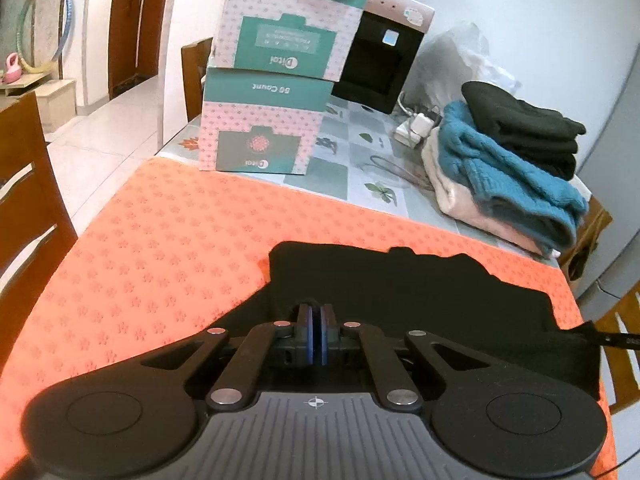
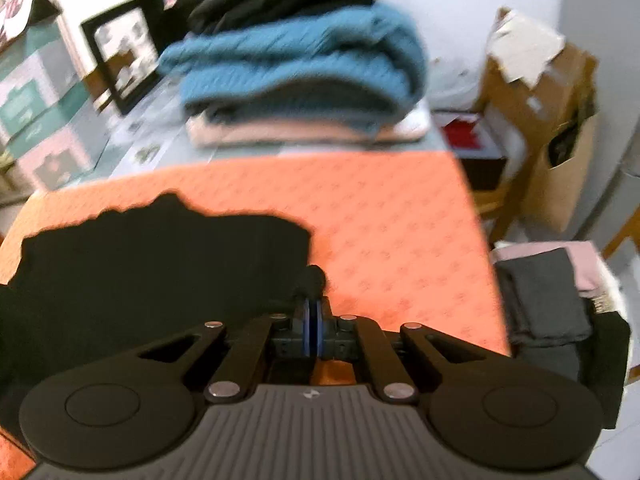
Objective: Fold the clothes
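Black garment [image 1: 400, 292] spread mid-frame, part-folded; both grippers [image 1: 316, 320] [image 2: 312, 316] pinched on its edge; folded stack [image 1: 508, 168] upper right.

Boxes: two pink-and-teal cartons [image 1: 276, 80], stacked one on the other, printed upside down, standing at the far edge of the orange mat [image 1: 160, 240].
Black box: an open-fronted black box [image 1: 380, 60] just beside the cartons, to their right.
Charger: a white plug and cable [image 1: 416, 126] lying on the leaf-patterned tablecloth [image 1: 360, 168].
Chairs: wooden chair [image 1: 24, 208] at the left side.
Hoop: a multicoloured hoop [image 1: 44, 20] leaning on the far wall.
Cardboard: brown cardboard boxes [image 2: 560, 120] on the floor beyond the table corner.
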{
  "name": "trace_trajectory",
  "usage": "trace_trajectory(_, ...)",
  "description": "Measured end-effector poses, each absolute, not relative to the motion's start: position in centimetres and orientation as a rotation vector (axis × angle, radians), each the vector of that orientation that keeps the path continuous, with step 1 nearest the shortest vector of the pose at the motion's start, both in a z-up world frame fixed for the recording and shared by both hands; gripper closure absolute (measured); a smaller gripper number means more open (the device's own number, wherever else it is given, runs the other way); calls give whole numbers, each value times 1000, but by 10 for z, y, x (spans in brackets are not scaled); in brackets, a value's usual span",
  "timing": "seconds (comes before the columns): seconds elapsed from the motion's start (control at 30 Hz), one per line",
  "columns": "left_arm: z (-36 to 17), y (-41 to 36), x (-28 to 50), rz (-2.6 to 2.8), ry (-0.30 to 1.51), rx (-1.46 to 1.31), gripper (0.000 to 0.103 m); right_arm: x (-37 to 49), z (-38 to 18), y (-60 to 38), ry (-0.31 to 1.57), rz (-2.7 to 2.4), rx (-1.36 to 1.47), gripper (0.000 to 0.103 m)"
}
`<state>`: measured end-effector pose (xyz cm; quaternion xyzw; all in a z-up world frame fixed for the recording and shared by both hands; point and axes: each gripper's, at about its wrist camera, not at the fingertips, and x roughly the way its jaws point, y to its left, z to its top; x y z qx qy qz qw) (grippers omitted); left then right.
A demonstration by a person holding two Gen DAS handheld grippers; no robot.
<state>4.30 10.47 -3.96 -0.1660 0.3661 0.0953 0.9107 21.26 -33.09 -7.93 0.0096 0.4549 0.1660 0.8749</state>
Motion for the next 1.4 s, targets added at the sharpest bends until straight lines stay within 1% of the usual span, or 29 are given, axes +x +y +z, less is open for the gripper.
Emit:
trace_trajectory(0.07,-48,104,54,205,786,-329,96,214,-81,-334,952,330,25,99)
trace_trajectory(0.17,-63,107,70,225,830,-347,88,215,-84,-339,956,305,33,96)
trace_trajectory(0.2,-64,110,72,238,831,-363,86,216,-85,-340,958,296,35,92)
trace_trajectory(0.23,-64,114,72,250,824,-385,83,215,-84,-342,949,285,34,84)
trace_trajectory(0.27,-63,117,70,259,817,-406,81,212,-80,-344,937,283,35,81)
trace_trajectory(0.33,-60,124,64,273,807,-437,75,206,-74,-349,925,288,41,81)
trace_trajectory(0.4,-60,128,56,286,815,-447,73,199,-68,-355,931,301,49,80)
trace_trajectory(0.47,-63,131,46,297,833,-469,72,189,-68,-360,952,317,58,72)
trace_trajectory(0.53,-66,133,35,306,850,-498,72,179,-73,-360,979,333,55,69)
trace_trajectory(0.67,-67,136,6,343,868,-533,71,165,-87,-353,1026,320,36,69)
trace_trajectory(0.73,-64,138,-10,367,873,-534,66,161,-87,-350,1027,316,43,69)
trace_trajectory(0.8,-61,141,-25,390,878,-516,64,159,-88,-347,1028,316,43,69)
trace_trajectory(0.83,-59,142,-33,403,879,-504,62,161,-91,-344,1049,310,20,70)
trace_trajectory(0.87,-58,144,-41,414,881,-496,60,164,-97,-342,1088,303,-5,90)
trace_trajectory(0.9,-56,147,-49,424,882,-494,58,167,-100,-342,1118,298,-15,102)
trace_trajectory(0.97,-53,151,-66,438,886,-495,58,169,-102,-345,1120,244,-28,102)
trace_trajectory(1.13,-44,157,-119,506,882,-471,47,165,-83,-356,1071,228,27,102)
trace_trajectory(1.3,-51,162,-165,563,887,-527,46,156,-63,-346,1052,288,2,100)
trace_trajectory(1.4,-57,163,-188,604,884,-558,46,150,-52,-333,1050,327,-14,95)
